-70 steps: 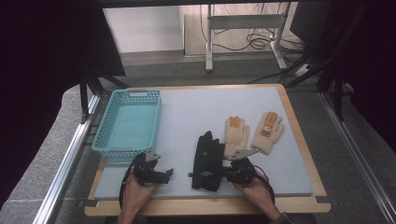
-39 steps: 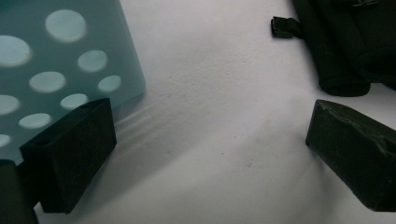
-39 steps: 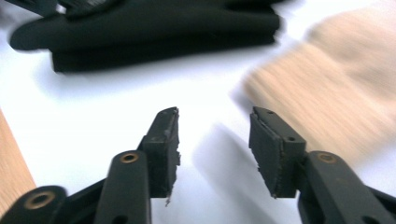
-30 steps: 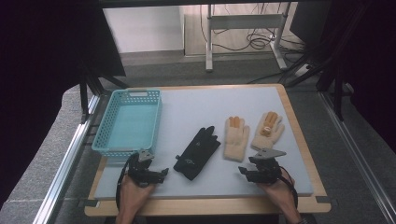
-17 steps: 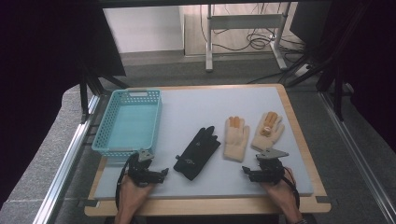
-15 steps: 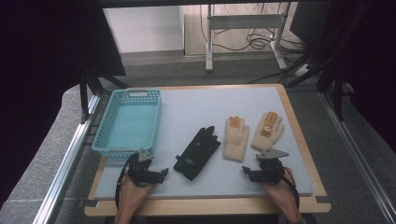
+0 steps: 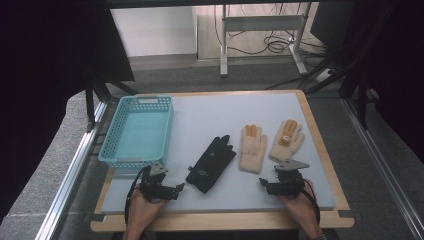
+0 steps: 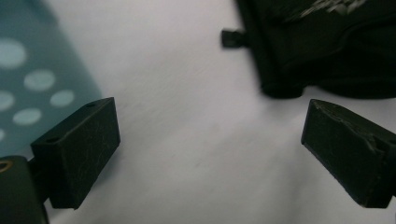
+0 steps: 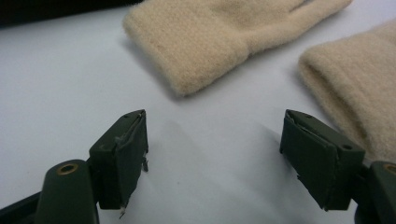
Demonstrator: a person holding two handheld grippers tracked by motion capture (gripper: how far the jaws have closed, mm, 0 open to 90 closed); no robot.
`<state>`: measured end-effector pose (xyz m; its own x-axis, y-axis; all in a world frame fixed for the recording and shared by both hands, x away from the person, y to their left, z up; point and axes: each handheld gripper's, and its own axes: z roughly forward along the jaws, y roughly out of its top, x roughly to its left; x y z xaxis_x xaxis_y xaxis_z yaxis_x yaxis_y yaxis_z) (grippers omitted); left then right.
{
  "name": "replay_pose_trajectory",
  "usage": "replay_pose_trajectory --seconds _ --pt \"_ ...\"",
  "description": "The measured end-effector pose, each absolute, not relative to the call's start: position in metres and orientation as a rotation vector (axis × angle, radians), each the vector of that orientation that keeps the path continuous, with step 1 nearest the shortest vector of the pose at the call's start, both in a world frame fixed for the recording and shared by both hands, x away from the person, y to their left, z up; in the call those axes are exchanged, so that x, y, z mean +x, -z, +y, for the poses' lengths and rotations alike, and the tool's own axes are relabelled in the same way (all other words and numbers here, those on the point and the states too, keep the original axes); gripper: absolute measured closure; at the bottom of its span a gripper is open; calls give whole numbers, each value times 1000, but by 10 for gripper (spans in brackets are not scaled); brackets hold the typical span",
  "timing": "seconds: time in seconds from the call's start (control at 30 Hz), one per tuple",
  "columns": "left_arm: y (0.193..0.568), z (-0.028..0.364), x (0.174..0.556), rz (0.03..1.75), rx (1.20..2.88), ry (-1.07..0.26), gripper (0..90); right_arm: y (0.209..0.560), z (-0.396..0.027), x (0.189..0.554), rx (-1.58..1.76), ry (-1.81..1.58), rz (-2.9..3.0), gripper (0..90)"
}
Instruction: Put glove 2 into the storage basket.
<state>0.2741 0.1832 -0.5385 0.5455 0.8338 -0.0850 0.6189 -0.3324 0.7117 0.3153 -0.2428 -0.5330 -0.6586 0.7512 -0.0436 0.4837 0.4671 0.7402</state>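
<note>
Beige glove (image 9: 219, 42) just beyond R claw (image 9: 212, 154)

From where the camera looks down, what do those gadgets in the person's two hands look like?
Both are small black devices. The left gripper has a dark cable looping back beside the hand, and the right gripper carries a grey three-cornered plate on top. Close up, each ends in two blocky, scuffed dark jaws. The forearms are bare, with no sleeves in sight.

We see a black glove (image 7: 211, 164) lying flat on the table, fingers pointing away, and two soft cream gloves (image 7: 253, 147) side by side just beside it
</note>
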Motion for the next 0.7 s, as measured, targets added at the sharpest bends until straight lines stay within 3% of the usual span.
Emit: replay_pose_trajectory --seconds 0.43,0.7 --pt "502 133 290 1048 2062 -317 26 533 -243 315 1040 -1016 2354 227" --pt "506 93 315 1036 2147 -311 0 533 -243 315 1040 -1017 2354 227"
